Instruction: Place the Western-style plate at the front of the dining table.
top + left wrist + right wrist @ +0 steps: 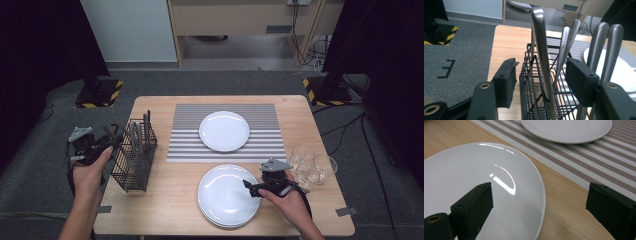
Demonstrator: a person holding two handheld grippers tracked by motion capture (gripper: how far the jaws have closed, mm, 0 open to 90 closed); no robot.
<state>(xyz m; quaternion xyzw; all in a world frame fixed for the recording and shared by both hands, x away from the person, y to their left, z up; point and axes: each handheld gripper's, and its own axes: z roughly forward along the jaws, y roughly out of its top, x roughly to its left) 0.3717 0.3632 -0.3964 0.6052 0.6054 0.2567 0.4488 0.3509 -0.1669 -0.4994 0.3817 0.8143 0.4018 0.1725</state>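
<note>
left tool [541, 82] wide open around a cutlery handle [544, 65] in the wire basket [134, 157], left of frame | right tool [541, 205] wide open, empty, over rim of front plate stack [227, 197], lower centre | risk: closing off-centre could tip the basket

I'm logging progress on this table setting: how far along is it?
Done: one plate sits on the striped placemat. In hand: the open left hand-held gripper straddles a utensil handle in the wire caddy; the open right hand-held gripper is at the rim of the plate stack. Left: cutlery still in the caddy, glasses still at the table edge.
</note>
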